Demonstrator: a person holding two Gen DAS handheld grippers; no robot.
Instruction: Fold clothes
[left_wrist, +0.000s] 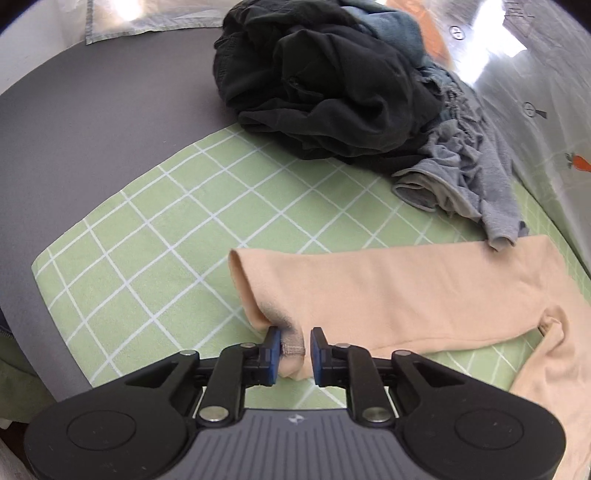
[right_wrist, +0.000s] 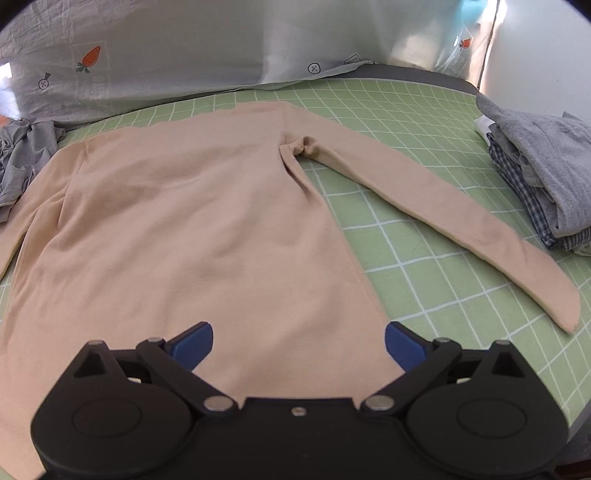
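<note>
Step in hand: folding the sleeves of the shirt (right_wrist: 192, 221), spread flat on the green sheet (right_wrist: 424, 258).

Left gripper (left_wrist: 293, 347): jaws narrowly parted around the left cuff (left_wrist: 291, 347), not pinching.

Right gripper (right_wrist: 299, 343): spread wide above the near hem.

Next: close on the cuff and carry it across the body.

Our left wrist view looks steeply down, close past its gripper; our right likewise. Both share the peach shirt (right_wrist: 192, 221) ahead.

Right gripper (right_wrist: 298, 341) gapes above flat peach shirt (right_wrist: 192, 221) on green sheet (right_wrist: 424, 258).
</note>
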